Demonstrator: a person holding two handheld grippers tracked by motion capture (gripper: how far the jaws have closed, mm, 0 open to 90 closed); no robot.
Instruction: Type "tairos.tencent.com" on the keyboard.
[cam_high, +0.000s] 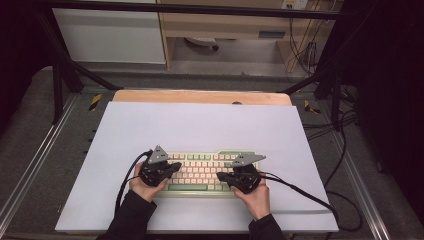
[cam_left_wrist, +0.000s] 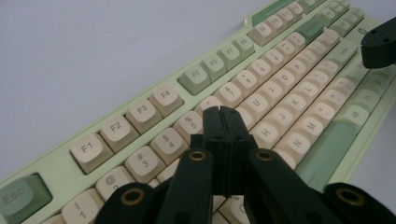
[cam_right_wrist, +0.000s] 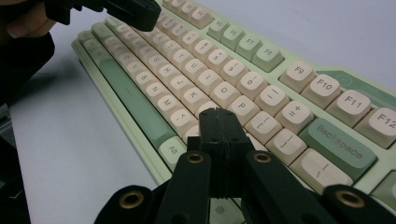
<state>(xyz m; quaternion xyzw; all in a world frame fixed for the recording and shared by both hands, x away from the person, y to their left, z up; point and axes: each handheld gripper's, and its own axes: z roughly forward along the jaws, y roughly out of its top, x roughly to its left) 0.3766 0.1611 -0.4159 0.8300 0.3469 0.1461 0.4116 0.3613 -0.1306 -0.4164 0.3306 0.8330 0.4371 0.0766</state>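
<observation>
Two grippers over keyboard, near middle of white sheet on table. Left gripper: jaws pressed together, nothing between, tips above number row. Right gripper: jaws pressed together, empty, tips above keys near P. Hands behind both, at keyboard's near edge.

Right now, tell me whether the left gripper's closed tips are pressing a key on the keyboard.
Cannot tell. In the left gripper view the left gripper is shut, its tips over the keyboard, hiding any contact or gap beneath.
</observation>
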